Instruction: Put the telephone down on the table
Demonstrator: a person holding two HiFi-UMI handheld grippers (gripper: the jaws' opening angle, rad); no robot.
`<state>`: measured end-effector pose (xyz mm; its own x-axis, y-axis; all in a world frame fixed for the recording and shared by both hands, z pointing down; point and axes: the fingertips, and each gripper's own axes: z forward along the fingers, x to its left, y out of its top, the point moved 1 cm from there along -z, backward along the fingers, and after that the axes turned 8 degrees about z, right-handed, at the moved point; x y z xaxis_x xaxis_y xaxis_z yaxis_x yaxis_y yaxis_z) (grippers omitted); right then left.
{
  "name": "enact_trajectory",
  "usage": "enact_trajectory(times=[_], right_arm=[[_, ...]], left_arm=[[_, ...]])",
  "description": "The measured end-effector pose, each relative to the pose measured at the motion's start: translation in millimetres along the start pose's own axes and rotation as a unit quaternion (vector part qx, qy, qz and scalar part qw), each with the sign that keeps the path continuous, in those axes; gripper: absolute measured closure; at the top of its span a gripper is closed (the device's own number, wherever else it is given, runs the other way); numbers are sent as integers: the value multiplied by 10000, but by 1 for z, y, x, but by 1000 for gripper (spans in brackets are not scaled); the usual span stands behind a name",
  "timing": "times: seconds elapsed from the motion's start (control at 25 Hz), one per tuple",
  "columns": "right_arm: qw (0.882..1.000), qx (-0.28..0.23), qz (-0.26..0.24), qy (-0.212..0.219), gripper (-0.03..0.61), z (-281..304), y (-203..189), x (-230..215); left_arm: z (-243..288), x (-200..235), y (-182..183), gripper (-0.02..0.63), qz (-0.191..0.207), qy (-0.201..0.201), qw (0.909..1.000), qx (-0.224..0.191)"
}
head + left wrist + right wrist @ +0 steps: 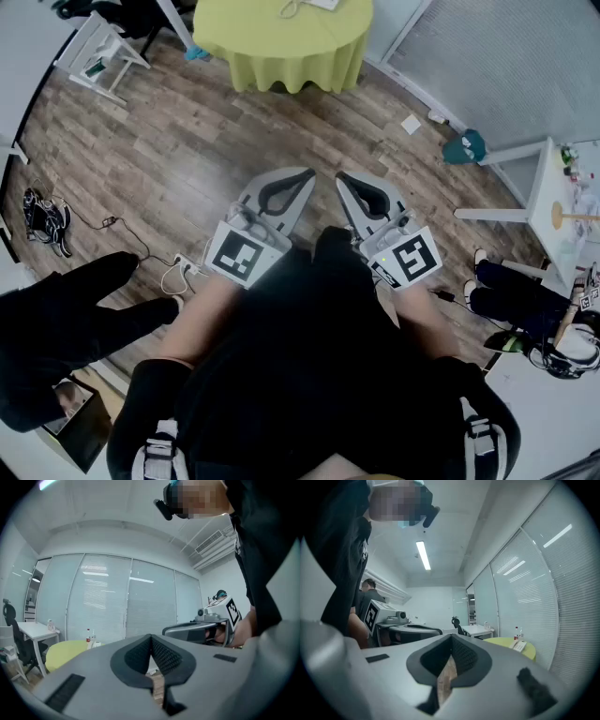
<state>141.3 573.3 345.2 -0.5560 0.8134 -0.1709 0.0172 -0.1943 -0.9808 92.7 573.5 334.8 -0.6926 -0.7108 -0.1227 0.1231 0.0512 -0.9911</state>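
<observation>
Telephone [519, 646] sits on the round green table [281, 42], well ahead of my left gripper [306, 173] and right gripper [343, 177], neither nearer, both closed tight on nothing.

No legible text, label or number in any view.

floor: wood planks [187, 141] | ahead of left gripper [306, 174]: round table [262, 23], yellow-green cloth [291, 70] | beyond: blinded glass wall [108, 602] | overhead: strip light [423, 555]
</observation>
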Motion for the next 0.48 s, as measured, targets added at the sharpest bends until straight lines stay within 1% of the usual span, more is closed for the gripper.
enact_trajectory(times=[0.16, 0.48], right_arm=[[10000, 11, 23, -21, 560, 1, 0, -3], [9999, 42, 108, -102, 560, 7, 4, 4]], left_arm=[[1, 2, 2, 601, 5, 33, 10000, -45], [-11, 12, 2, 601, -193, 120, 9997, -30]])
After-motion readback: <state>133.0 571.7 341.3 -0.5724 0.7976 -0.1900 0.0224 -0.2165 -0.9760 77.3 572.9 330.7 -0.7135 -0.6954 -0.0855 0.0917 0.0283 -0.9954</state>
